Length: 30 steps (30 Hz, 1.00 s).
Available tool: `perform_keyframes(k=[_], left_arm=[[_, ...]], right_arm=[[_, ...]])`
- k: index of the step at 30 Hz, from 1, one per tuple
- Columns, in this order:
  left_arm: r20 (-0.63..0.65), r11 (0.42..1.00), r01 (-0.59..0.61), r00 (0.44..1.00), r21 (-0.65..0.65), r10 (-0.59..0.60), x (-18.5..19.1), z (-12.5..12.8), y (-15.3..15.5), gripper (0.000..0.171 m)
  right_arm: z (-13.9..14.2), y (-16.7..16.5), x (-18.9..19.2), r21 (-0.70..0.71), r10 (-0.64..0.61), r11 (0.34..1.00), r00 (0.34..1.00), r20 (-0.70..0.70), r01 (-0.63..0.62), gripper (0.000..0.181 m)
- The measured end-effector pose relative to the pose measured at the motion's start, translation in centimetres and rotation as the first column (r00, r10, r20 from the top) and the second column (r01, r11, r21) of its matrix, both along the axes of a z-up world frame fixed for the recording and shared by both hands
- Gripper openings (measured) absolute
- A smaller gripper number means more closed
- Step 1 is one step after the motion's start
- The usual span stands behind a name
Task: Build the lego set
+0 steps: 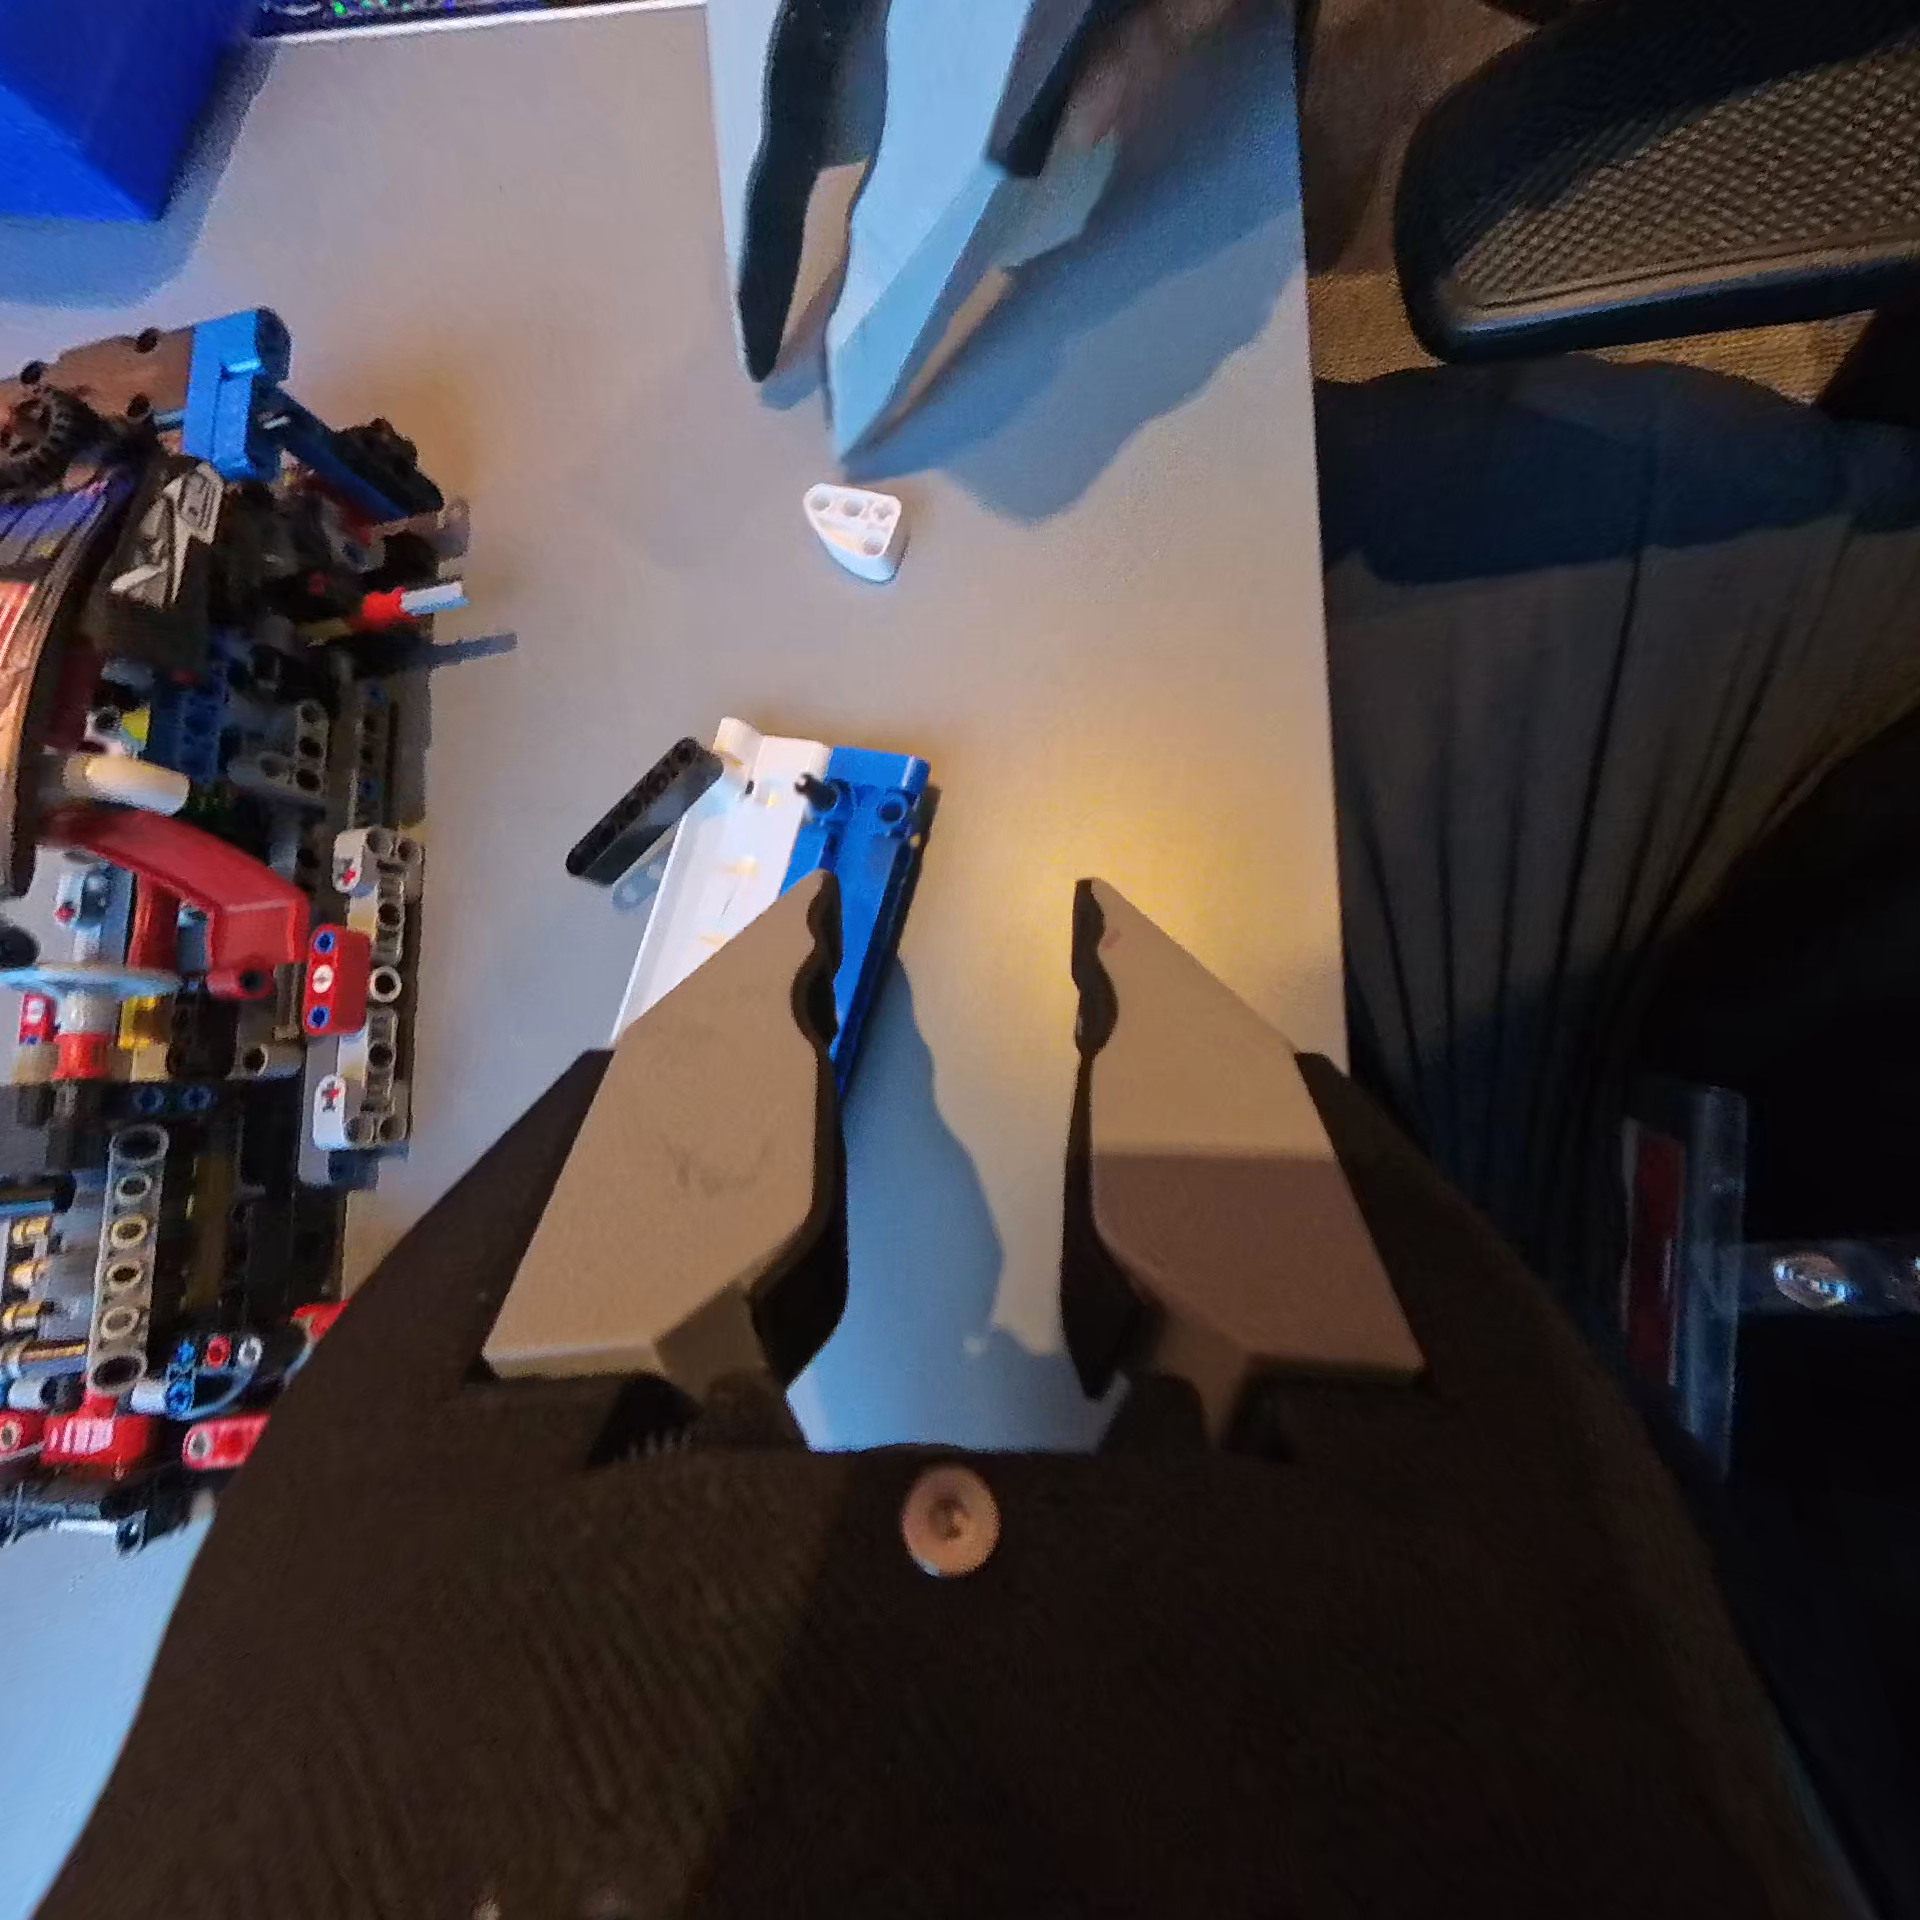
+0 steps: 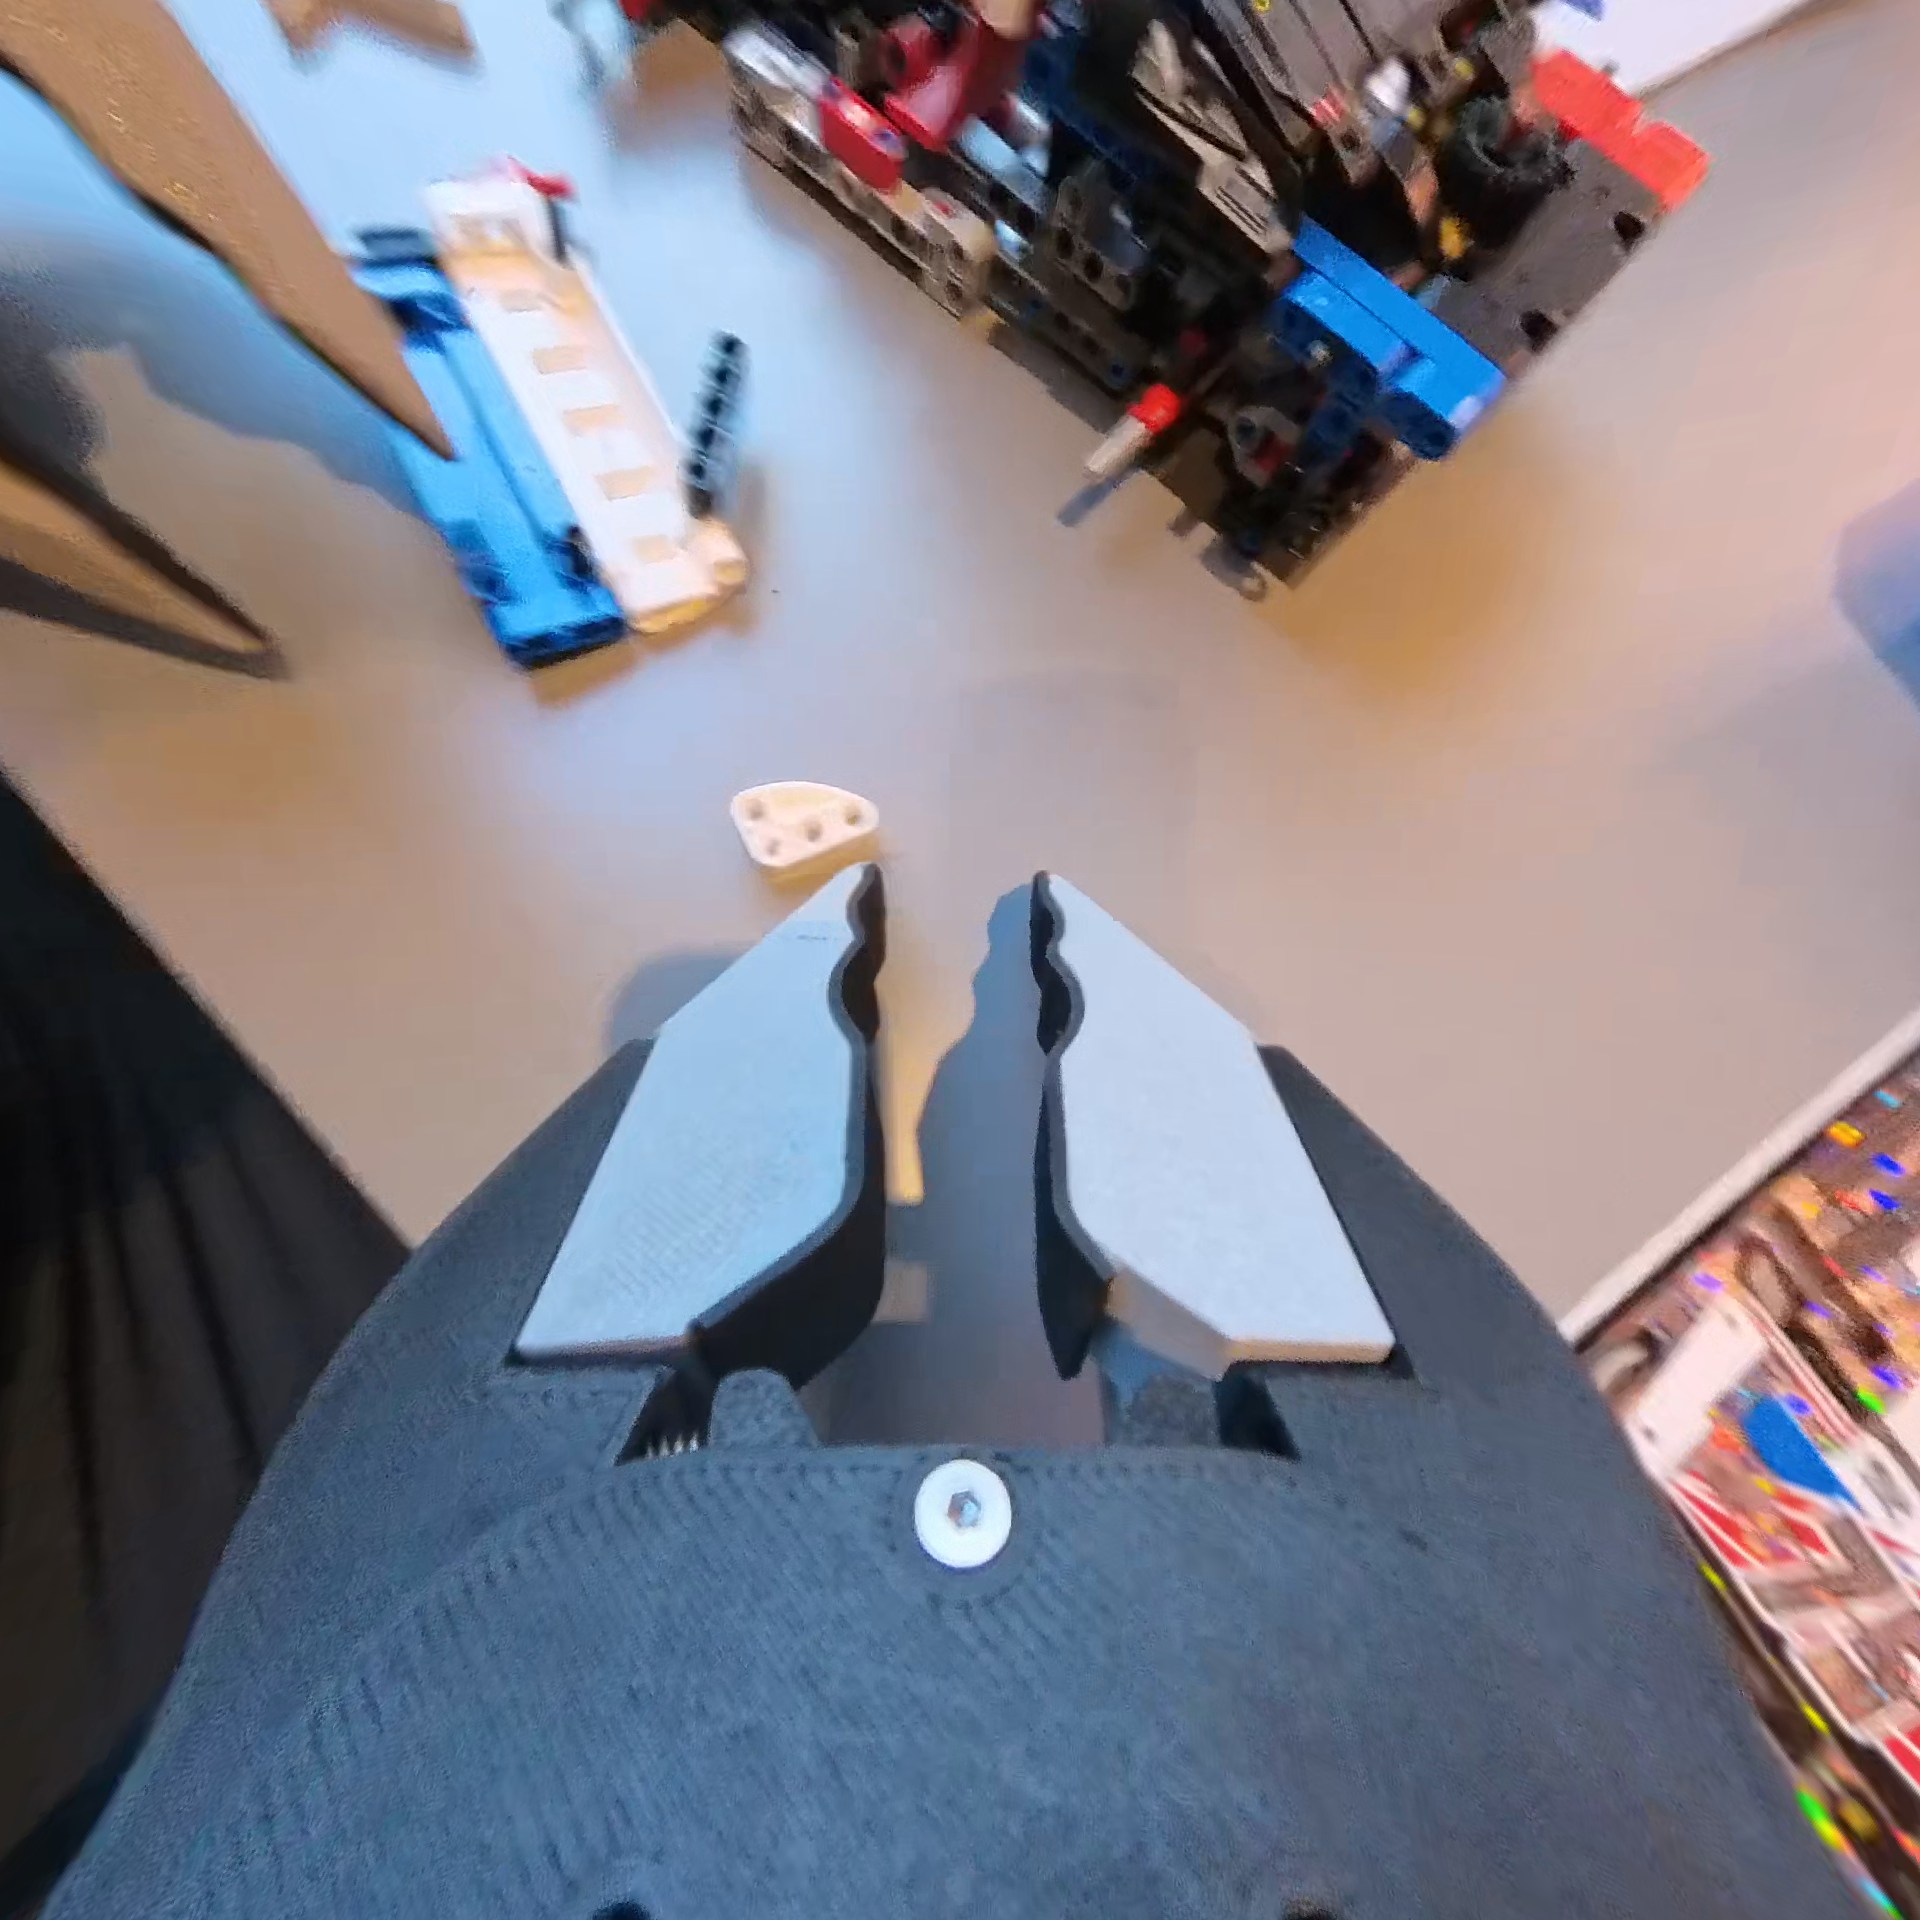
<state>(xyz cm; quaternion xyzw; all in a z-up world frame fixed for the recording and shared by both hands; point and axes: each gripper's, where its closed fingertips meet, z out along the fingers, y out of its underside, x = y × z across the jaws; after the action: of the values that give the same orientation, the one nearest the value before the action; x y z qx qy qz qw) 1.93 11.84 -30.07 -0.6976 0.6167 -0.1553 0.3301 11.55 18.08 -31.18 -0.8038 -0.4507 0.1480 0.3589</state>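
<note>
Both grippers empty w/ jaws apart, right gripper (image 2: 956, 883) narrower by the white piece (image 2: 805, 831); a skewed close could flick it toward the table (image 2: 1351, 831) edge; left gripper (image 1: 951, 894) wide beside the blue-white panel (image 1: 821, 831).

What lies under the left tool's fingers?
The blue-and-white panel assembly lies partly under one finger of the open left tool; bare table under the gap. The assembly's near end is covered.

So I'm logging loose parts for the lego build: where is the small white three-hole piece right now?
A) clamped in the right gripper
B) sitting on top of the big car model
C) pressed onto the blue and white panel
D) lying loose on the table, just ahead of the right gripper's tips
D: the small white piece lies flat on the table, just past the open, empty right gripper, apart from the panel.
</note>
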Motion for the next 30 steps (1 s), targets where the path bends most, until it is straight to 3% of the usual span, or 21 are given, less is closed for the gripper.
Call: perform_keyframes(k=[4,8,13,23,30], left_arm=[[0.034,1.000,-0.019,0.999,-0.020,0.020,-0.8,0.5,0.2,0.042],[0.038,0.999,-0.015,0.999,-0.034,0.017,-0.9,0.5,0.5,0.041],[0.047,0.999,-0.018,0.999,-0.038,0.019,-0.8,0.5,0.3,0.042],[0.031,0.998,-0.030,0.999,-0.052,0.032,-1.5,0.0,0.9,0.040],[0.097,0.995,0.009,0.995,-0.101,0.001,-0.5,1.3,2.4,0.013]], right_arm=[[0.7,-2.6,-2.2,0.010,0.149,0.989,0.986,-0.071,-0.148,0.034],[0.0,-1.9,-1.9,0.044,0.241,0.969,0.969,0.044,-0.243,0.040],[-0.3,-1.9,-2.4,-0.060,0.363,0.930,0.931,0.025,-0.362,0.026],[0.3,-2.9,-5.4,-0.020,0.394,0.918,0.918,-0.042,-0.395,0.021],[2.3,-2.7,-8.1,-0.032,0.419,0.904,0.901,-0.113,-0.425,0.021]])
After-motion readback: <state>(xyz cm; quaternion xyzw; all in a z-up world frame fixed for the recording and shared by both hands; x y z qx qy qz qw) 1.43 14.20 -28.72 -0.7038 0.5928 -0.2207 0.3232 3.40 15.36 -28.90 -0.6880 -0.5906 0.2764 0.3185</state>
